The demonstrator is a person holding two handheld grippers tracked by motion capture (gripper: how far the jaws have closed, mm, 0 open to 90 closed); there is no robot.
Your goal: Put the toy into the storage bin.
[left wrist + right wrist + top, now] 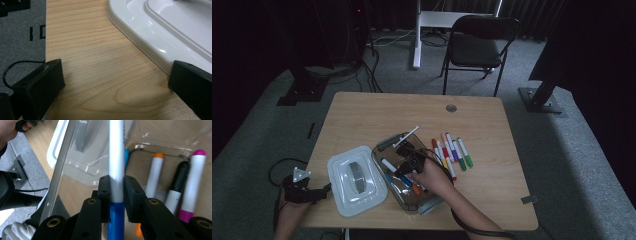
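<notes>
- I am putting markers into the clear box (388, 146) at the middle of the high view. My right tongs (117, 185) are clenched on a blue marker (116, 157), pads pressing its white barrel just above the blue cap, low in the middle of the right gripper view.
- In the high view the right tongs (408, 161) hang over the box, and the held marker (388, 165) slants toward the left of the frame above it.
- Already on the box floor, at the right of the right gripper view: an orange marker (155, 173), a black marker (178, 184) and a pink marker (193, 182).
- More markers (452, 152) lie in a loose row on the bench (362, 110), just right of the box in the high view. I judge the filling is partway along.
- My left tongs (116, 82) are released, jaws wide apart with bare wood between them. They rest at the lower left of the high view (304, 192), beside the white lid (357, 181), whose edge nears one jaw.
- Next move, as I judge it: lower the blue marker until it lies flat beside the others, keep it off the box wall, then let go and reach for the row.
- Writing: I can read no brand or label on the markers, box or lid. Dark marks at the upper left of the left gripper view are too unclear to read.
</notes>
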